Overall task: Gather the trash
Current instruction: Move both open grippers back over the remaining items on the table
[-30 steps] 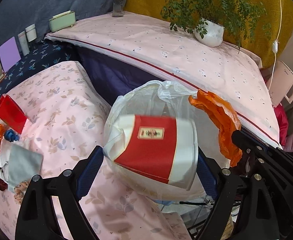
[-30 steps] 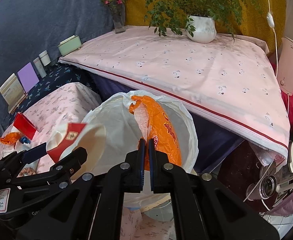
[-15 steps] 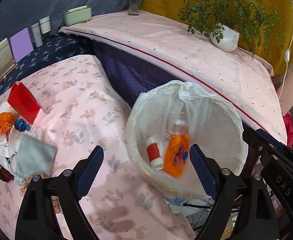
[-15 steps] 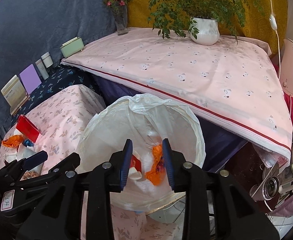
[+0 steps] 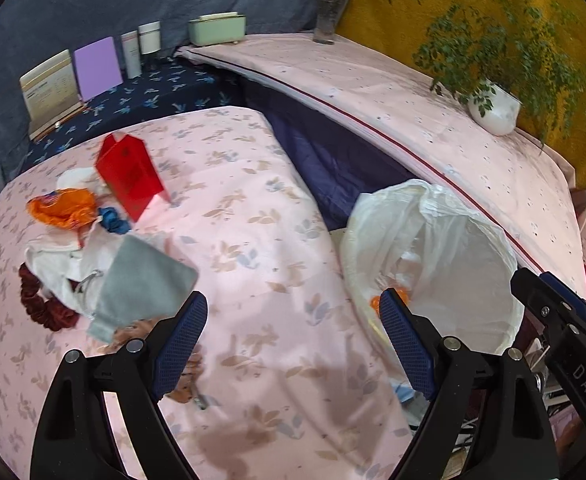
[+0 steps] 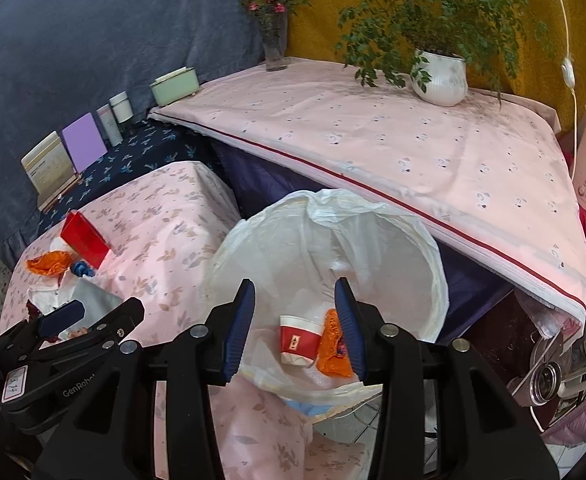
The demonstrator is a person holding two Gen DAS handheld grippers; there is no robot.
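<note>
A bin lined with a white bag (image 6: 433, 264) (image 5: 453, 220) stands beside the low floral table (image 5: 253, 240). Inside it lie a red and white paper cup (image 6: 297, 339) and an orange wrapper (image 6: 333, 350). My right gripper (image 6: 295, 330) is open and empty above the bin's near rim. My left gripper (image 5: 293, 344) is open and empty over the table, left of the bin. On the table's left lie an orange wrapper (image 5: 63, 207), a red box (image 5: 129, 176), a blue scrap (image 5: 113, 220), white tissue (image 5: 57, 256), a grey pouch (image 5: 141, 284) and a dark red scrunchie (image 5: 39, 300).
A higher pink-covered table (image 6: 373, 140) stands behind the bin with a potted plant (image 6: 439, 76), a flower vase (image 6: 275, 48) and a green box (image 6: 173, 86). Cards and jars (image 5: 93, 64) line a dark blue shelf at left. Camera gear (image 6: 553, 372) lies at the right.
My left gripper let the paper cup fall into the bin and swung left over the table. My right gripper opened and dropped the orange wrapper into the bin.
</note>
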